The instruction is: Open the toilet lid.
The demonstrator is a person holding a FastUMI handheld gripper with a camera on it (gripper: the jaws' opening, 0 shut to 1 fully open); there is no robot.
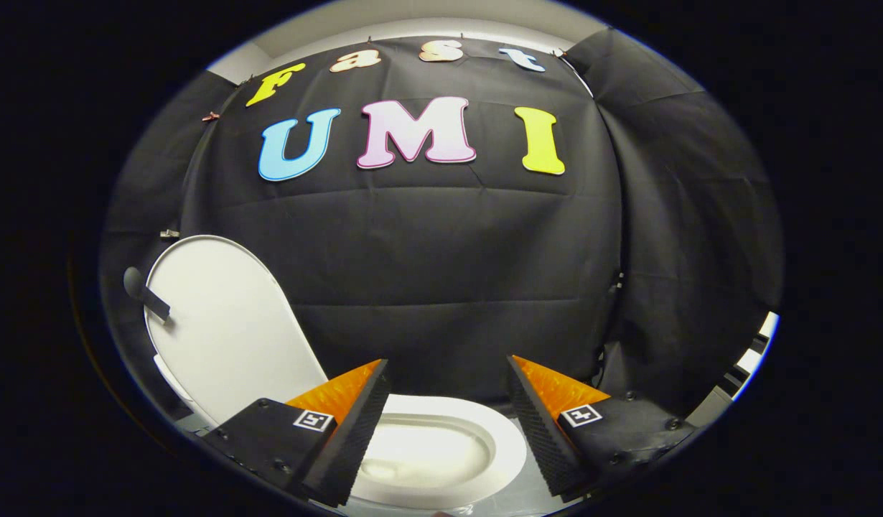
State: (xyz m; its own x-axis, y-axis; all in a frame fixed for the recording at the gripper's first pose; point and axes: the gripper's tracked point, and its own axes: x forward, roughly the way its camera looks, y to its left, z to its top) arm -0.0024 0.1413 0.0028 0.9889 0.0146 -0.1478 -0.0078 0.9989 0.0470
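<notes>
Below the claw (449, 373) and just ahead of its fingers sits one white toilet, its single lid (222, 327) already raised. The lid stands nearly upright at the far side of the left finger (355, 424), leaning back toward the black cloth wall (449, 273); it is a smooth, plain white oval, and its lower edge is hidden behind that finger. A dark strip of tape (151, 303) lies across the lid's outer edge. One white seat ring (495, 438) lies flat around the bowl (420, 456), showing in the gap between the two fingers and partly covered by the left one. The bowl's hollow looks glossy and pale; I cannot tell whether water stands in it. The claw's two fingers are spread wide apart and hold nothing, touching neither lid nor seat. Beyond the toilet the cloth wall hangs in folds, with a second dark drape (685, 237) to the right.
</notes>
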